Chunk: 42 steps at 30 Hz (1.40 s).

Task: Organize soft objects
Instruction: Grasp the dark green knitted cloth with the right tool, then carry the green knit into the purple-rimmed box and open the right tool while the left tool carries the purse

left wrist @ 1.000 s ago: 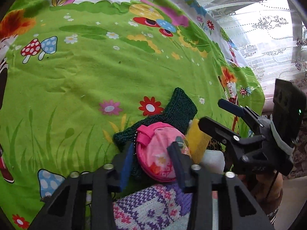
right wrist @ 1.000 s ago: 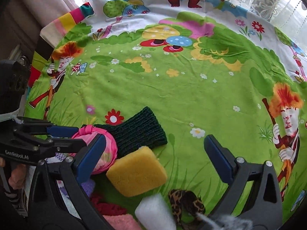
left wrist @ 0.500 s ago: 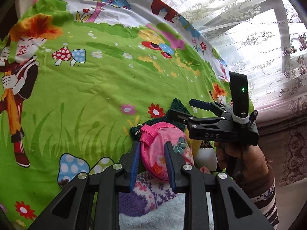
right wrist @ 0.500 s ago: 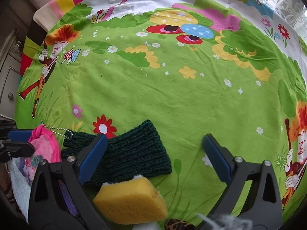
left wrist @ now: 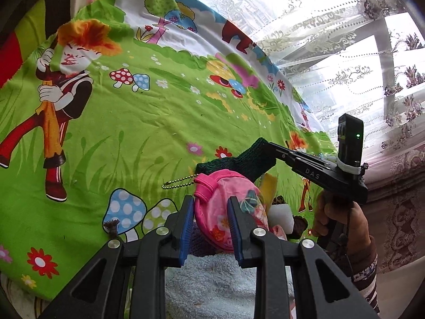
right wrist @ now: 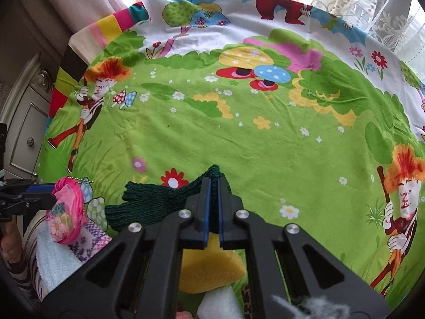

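My left gripper (left wrist: 211, 204) is shut on a round pink pouch (left wrist: 212, 194) with a bead chain, held just above a pile of soft things. In the right wrist view the pouch (right wrist: 67, 212) hangs at the far left in the left gripper (right wrist: 53, 194). My right gripper (right wrist: 213, 179) is shut on one end of a dark green knitted piece (right wrist: 148, 204); its other end trails left on the sheet. From the left wrist view, the right gripper (left wrist: 265, 143) lifts that end of the knitted piece (left wrist: 249, 164) behind the pouch.
A yellow sponge (right wrist: 209, 268), a white foam block (right wrist: 220, 303) and a leopard-print item (right wrist: 247, 295) lie under the right gripper. A white towel (right wrist: 53, 257) and purple knit (right wrist: 90, 239) lie at left. The cartoon bedsheet (right wrist: 239, 146) stretches to lace curtains (left wrist: 345, 53).
The right gripper's wide jaws came down over the green knitted piece and shut on its end. The left gripper drew away to the left and upward with the pink pouch.
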Tool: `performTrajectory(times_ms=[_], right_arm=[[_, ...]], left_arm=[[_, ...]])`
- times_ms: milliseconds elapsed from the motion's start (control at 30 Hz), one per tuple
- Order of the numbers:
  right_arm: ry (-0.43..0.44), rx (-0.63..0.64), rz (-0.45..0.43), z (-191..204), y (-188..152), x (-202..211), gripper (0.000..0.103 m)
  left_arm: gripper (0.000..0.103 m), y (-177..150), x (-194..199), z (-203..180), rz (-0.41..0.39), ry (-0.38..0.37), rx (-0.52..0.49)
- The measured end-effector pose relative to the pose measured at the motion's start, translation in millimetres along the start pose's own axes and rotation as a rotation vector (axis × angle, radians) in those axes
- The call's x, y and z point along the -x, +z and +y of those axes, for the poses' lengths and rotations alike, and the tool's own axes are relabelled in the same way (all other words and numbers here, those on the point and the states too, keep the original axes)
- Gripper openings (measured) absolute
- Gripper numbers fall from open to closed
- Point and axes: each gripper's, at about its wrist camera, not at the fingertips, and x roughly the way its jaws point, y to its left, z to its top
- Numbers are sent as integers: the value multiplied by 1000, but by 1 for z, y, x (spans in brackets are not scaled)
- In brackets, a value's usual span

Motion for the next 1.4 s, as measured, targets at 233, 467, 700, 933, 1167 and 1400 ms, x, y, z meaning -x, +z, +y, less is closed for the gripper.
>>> performTrajectory(times_ms=[233,467,700,933,1167,1400], right_arm=[[19,-32,-130,11,7,54,7],[35,-90,-255,14,-5,113,7],[32,-214,-385,-12,-57,189,7],[2,-346,-484,-43,-131,261,7],[-55,-477,-518,-61,-226,305,7],[-83,-653,-492,-77,-328,310,7]], left_arm=[[27,-8,20,2,-59,11,2],[27,-20,42,-4,-104,-18,-6],[27,-39,62,-29,-130,-68,-53],[27,-63,81,-59,-142,-137,-110],[27,-92,87,-87,-117,-192,-169],[27,-120,80,-105,-69,-219,-209]])
